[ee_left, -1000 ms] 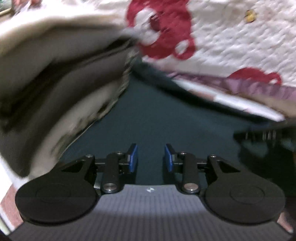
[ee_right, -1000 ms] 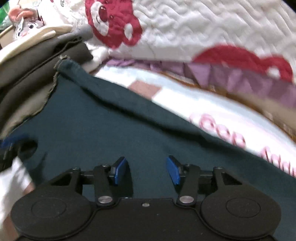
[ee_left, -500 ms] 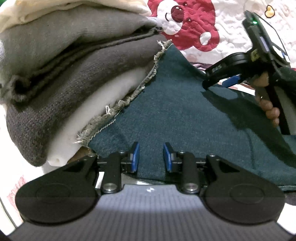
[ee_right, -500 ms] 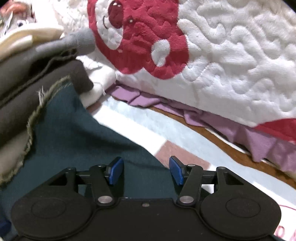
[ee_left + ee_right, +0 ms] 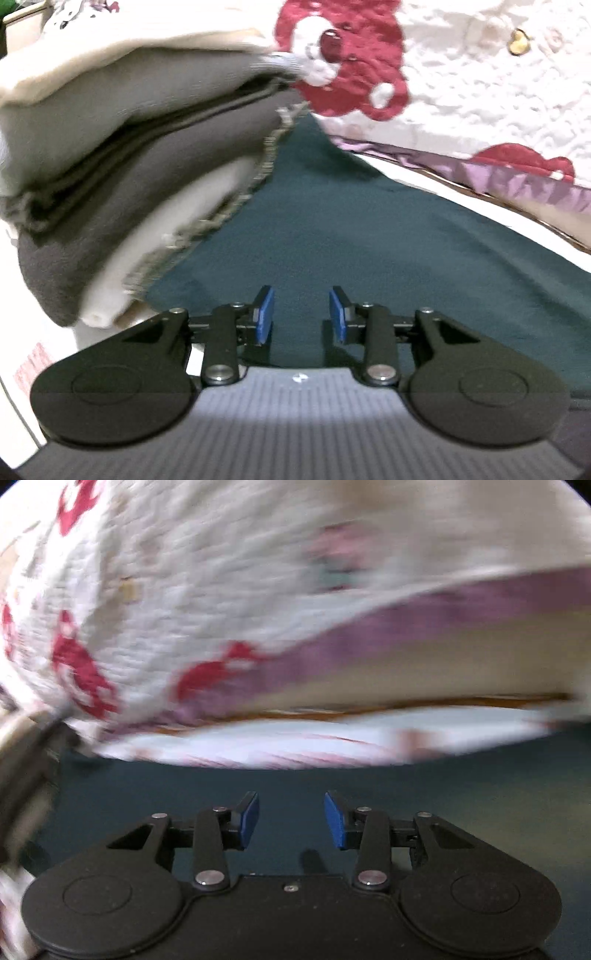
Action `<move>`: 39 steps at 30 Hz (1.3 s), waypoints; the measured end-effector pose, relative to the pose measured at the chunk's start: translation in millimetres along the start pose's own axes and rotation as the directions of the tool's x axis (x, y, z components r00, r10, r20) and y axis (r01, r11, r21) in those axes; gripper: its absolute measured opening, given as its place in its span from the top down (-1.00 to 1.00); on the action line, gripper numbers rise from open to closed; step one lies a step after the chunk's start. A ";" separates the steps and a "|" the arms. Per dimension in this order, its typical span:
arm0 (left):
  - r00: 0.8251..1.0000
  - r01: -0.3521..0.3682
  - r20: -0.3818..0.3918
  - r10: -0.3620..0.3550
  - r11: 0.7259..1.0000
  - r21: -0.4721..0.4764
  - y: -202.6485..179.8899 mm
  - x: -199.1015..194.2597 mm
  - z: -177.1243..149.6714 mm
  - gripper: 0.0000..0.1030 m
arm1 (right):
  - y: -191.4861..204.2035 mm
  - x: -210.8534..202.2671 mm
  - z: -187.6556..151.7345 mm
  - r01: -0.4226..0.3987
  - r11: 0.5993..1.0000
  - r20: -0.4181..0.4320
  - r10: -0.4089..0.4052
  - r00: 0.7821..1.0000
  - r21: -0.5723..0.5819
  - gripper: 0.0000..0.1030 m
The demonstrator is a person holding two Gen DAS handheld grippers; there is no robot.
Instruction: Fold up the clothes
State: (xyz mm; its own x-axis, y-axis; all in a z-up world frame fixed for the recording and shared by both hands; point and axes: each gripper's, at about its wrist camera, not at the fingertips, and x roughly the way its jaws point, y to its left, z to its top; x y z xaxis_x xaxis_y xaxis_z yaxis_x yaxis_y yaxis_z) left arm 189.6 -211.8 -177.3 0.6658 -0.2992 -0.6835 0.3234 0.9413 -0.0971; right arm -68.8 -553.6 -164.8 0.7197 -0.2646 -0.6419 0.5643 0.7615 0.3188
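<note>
The dark teal garment (image 5: 388,258) lies flat on the bed, spread beneath both grippers; in the left wrist view it narrows to a corner pointing away, toward the red bear print on the white quilt (image 5: 480,74). Its frayed edge runs along a stack of folded grey and cream clothes (image 5: 122,177) at the left. The left gripper (image 5: 301,314) hangs over the teal cloth, jaws apart and empty. The right gripper (image 5: 291,819) likewise, jaws apart, holding nothing; its view is blurred.
</note>
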 end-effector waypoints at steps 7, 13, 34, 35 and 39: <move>0.938 0.340 -0.126 -0.322 0.925 0.170 -136.0 -3.3 -16.2 0.18 | -160.6 -93.2 -47.7 0.221 0.964 -0.026 -0.219 0.975 0.148 0.06; 0.908 0.409 -0.259 -0.329 0.832 0.375 -215.0 7.4 -53.6 0.19 | -256.5 -140.8 -67.2 0.299 0.902 -0.020 -0.308 0.951 0.312 -0.05; 0.896 0.420 -0.330 -0.298 0.811 0.408 -209.2 25.2 -53.2 0.18 | -338.5 -111.7 5.6 0.295 0.791 0.099 -0.406 0.908 0.536 0.16; 0.900 0.409 -0.334 -0.279 0.806 0.429 -208.0 26.1 -51.6 0.18 | -326.7 -116.6 17.2 0.293 0.836 0.124 -0.389 0.913 0.464 0.19; 0.895 0.413 -0.354 -0.271 0.805 0.426 -193.1 36.3 -44.2 0.18 | -302.9 -156.6 44.8 0.264 0.926 0.270 -0.335 0.903 0.269 0.36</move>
State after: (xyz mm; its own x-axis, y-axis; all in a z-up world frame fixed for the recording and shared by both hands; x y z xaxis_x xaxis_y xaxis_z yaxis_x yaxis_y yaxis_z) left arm 121.6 -397.6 -215.3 0.2697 -0.4678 -0.8417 0.8215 0.5678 -0.0524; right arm -334.2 -769.3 -129.6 0.5695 -0.6540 -0.4980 0.8214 0.4765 0.3136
